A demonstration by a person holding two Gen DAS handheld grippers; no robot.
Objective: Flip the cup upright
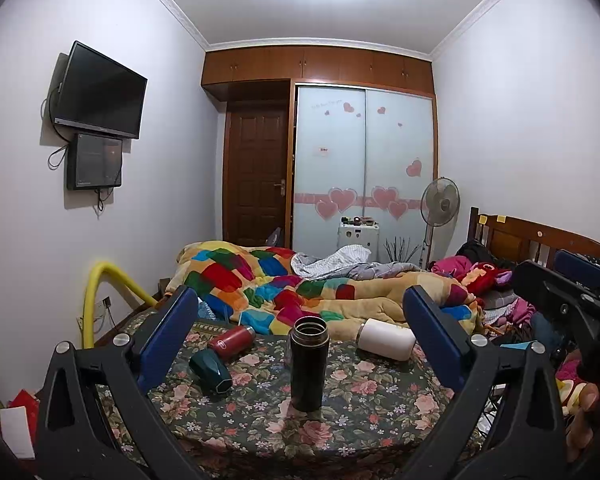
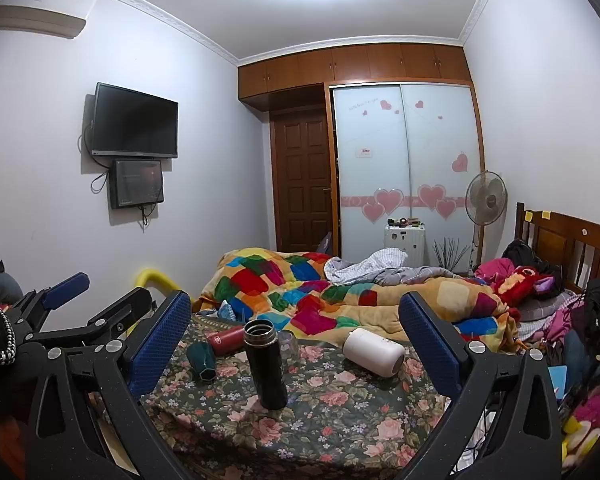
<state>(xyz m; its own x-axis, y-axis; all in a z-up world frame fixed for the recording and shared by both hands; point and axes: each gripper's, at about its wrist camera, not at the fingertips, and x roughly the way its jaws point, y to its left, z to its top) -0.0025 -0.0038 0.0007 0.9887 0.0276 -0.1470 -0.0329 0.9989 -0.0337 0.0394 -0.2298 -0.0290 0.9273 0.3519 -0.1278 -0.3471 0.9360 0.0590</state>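
Observation:
A tall black flask [image 1: 306, 364] stands upright, mouth open, on the floral cloth [image 1: 360, 408]; it also shows in the right wrist view [image 2: 265, 364]. A white cup [image 1: 387, 339] [image 2: 374, 347], a red bottle [image 1: 232, 341] [image 2: 226, 337] and a dark green cup [image 1: 211, 370] [image 2: 201, 361] lie on their sides behind it. A clear glass [image 2: 289, 345] stands behind the flask. My left gripper [image 1: 300, 344] is open and empty, short of the flask. My right gripper [image 2: 296, 340] is open and empty, also short of it.
A patchwork quilt [image 1: 284, 288] and bedding lie behind the floral surface. A yellow pipe [image 1: 100, 296] stands at the left. Clothes and toys [image 1: 496, 280] pile at the right by the wooden headboard [image 1: 540, 240]. The other gripper shows at each view's edge.

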